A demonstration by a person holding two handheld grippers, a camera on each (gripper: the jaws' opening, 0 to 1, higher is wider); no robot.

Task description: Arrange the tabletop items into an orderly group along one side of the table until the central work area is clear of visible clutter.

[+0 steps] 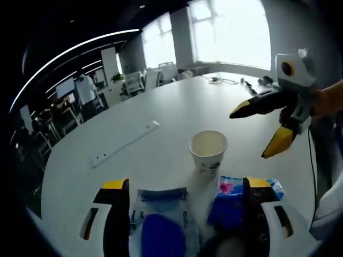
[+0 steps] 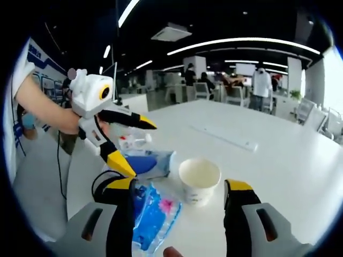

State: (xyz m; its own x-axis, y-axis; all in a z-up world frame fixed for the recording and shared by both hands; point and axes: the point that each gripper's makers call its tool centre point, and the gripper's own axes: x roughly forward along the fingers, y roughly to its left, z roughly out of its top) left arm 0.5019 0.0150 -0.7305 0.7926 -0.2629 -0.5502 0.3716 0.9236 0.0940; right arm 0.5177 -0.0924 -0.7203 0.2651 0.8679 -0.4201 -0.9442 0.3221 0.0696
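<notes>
My left tongs stand apart with nothing between them, low over the near edge of the white desk. Between their tips lies a clear pouch with a blue patch, its long axis running toward me, and at 3 o'clock of it a blue packet with pink print. Just past both, at 12 o'clock, a paper cup stands upright, mouth up. My right tongs also gape, empty, framing the cup from the other side. A long white power strip lies farther out at 11 o'clock, slanted across the desk.
</notes>
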